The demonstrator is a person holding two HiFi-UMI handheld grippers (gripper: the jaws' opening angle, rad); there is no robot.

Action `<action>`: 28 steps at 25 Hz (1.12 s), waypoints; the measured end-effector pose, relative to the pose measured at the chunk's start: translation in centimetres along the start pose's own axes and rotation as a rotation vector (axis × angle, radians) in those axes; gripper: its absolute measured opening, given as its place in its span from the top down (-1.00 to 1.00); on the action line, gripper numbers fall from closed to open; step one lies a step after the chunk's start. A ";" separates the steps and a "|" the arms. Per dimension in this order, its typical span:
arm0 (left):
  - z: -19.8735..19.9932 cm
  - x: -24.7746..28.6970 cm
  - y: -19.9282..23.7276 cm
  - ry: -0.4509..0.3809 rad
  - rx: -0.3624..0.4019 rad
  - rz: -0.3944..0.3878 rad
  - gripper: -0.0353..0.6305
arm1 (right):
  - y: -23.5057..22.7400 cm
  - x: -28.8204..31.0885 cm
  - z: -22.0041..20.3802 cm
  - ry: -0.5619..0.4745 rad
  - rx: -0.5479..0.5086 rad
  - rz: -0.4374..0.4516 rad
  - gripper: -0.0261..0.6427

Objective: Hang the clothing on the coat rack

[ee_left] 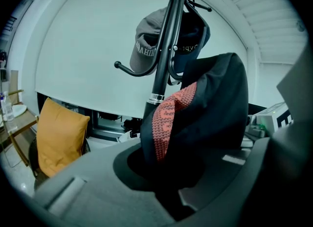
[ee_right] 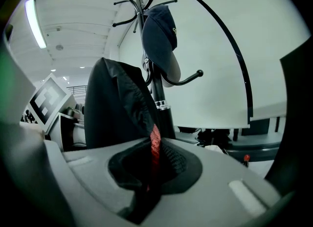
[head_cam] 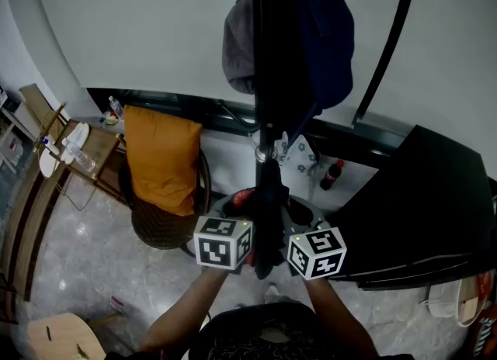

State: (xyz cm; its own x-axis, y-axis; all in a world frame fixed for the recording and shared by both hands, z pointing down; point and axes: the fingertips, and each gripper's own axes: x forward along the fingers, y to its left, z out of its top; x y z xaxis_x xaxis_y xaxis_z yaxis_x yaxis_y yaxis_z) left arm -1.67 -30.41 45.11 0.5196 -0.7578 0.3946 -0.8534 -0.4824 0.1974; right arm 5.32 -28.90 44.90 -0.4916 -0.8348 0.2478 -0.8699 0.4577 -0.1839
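Black garment [head_cam: 268, 211], clamped by both hand-held grippers [ee_left: 171, 192] [ee_right: 146, 192]

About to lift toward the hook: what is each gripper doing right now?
Left gripper: closed on the black garment.
Right gripper: closed on the same garment.

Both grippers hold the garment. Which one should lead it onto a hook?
Right, probably. Both grippers are shut on the black garment; on the right gripper's side a bare hook juts past the navy cap, while the grey cap crowds the left gripper's side.
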 end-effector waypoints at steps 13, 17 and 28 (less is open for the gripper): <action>-1.6 -1.2 -0.9 0.012 -0.002 -0.011 0.83 | 0.8 -1.6 -1.3 0.012 0.005 -0.020 0.82; -2.0 -1.5 -1.2 0.015 -0.001 -0.020 0.83 | 1.1 -2.1 -1.6 0.011 0.014 -0.027 0.81; -2.9 -2.6 -2.2 0.029 0.010 -0.055 0.83 | 2.0 -3.5 -2.2 0.012 0.021 -0.056 0.81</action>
State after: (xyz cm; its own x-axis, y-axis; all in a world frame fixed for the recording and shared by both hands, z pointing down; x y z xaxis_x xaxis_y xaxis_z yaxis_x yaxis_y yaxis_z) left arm -1.27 -26.15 46.22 0.5643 -0.7168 0.4096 -0.8230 -0.5277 0.2104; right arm 5.21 -24.43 45.75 -0.4425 -0.8553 0.2697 -0.8952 0.4036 -0.1889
